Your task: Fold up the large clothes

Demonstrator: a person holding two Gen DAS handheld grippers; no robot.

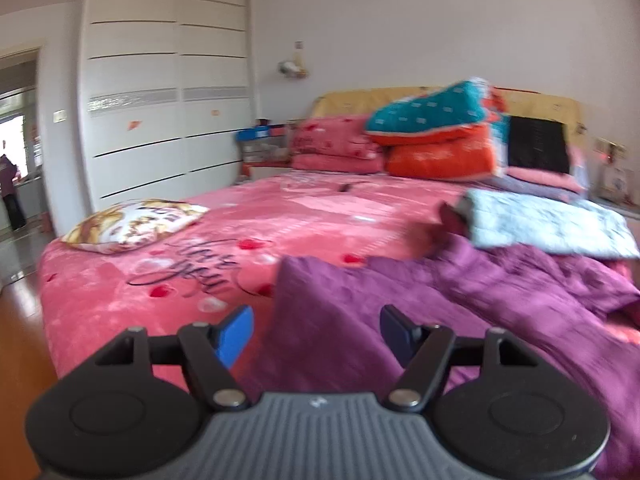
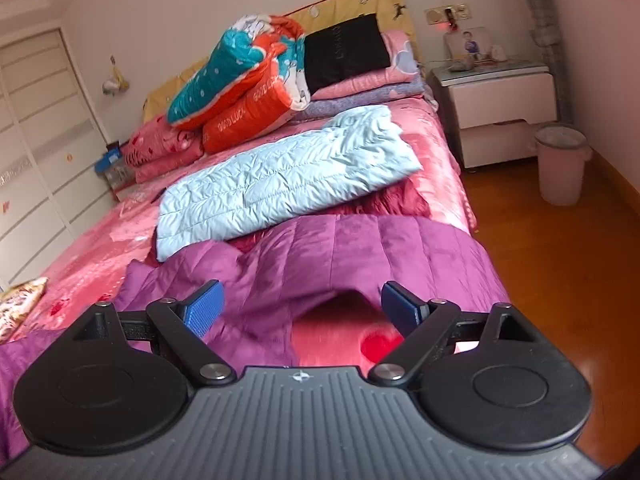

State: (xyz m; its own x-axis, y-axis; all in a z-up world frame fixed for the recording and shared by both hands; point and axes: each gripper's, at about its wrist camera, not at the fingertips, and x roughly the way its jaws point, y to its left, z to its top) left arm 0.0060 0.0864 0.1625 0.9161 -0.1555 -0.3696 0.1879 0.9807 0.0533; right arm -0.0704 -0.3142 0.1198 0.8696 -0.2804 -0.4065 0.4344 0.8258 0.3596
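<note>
A large purple quilted garment (image 1: 460,292) lies rumpled across the near end of the pink bed (image 1: 140,280). In the right wrist view the purple garment (image 2: 340,248) spreads toward the bed's right edge, and one fold arches up over the pink cover. My left gripper (image 1: 316,332) hovers open above the garment's left part, with nothing between its blue pads (image 1: 236,336). My right gripper (image 2: 302,312) stands wide open above the arched fold, its pads (image 2: 204,308) clear of the cloth. A folded pale blue quilted garment (image 2: 280,176) lies farther up the bed.
Stacked pillows and folded quilts (image 2: 248,80) crowd the headboard end. A patterned cushion (image 1: 132,222) sits at the bed's left edge. A white nightstand (image 2: 496,108) and a pink bin (image 2: 560,164) stand on the wooden floor (image 2: 552,280) at the right. A white wardrobe (image 1: 160,100) fills the left wall.
</note>
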